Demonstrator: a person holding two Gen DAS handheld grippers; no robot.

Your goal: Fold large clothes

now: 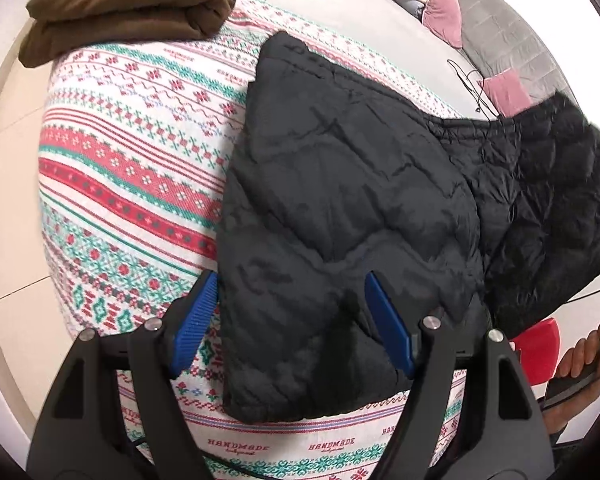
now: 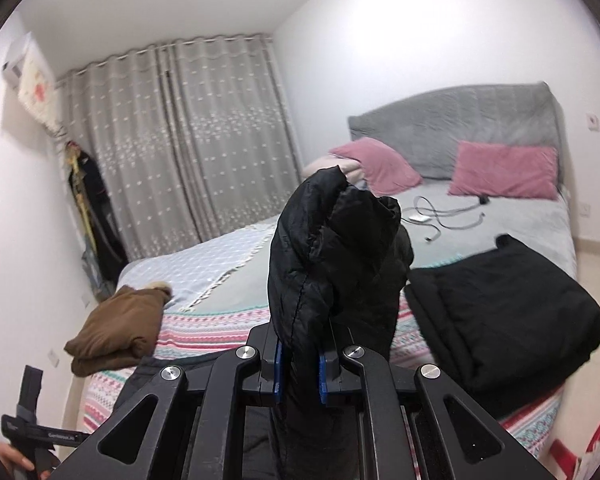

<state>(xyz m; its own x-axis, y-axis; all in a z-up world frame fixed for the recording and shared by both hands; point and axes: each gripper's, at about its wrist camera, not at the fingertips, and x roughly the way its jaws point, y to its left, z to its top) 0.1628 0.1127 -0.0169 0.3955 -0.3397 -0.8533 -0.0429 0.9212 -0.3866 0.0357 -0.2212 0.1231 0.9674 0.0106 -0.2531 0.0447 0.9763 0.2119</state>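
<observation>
A black quilted jacket [image 1: 340, 184] lies spread on the patterned bedspread [image 1: 132, 152]. My left gripper [image 1: 292, 316] points down over its near end and is open. Its blue pads [image 1: 196, 320] stand wide apart with jacket fabric lying between them, and the right pad rests against the fabric. In the right wrist view my right gripper [image 2: 300, 364] is shut on a bunched part of the jacket [image 2: 332, 256], which stands up above the jaws. A hand [image 1: 584, 352] holding that gripper shows at the right edge of the left wrist view.
A folded brown garment [image 2: 120, 328] lies at the bed's left corner and a folded black one [image 2: 500, 312] on the right. Pink pillows [image 2: 504, 168], cables [image 2: 444, 216] and a grey headboard [image 2: 452, 128] are further back. A red object [image 1: 540, 352] stands beside the bed.
</observation>
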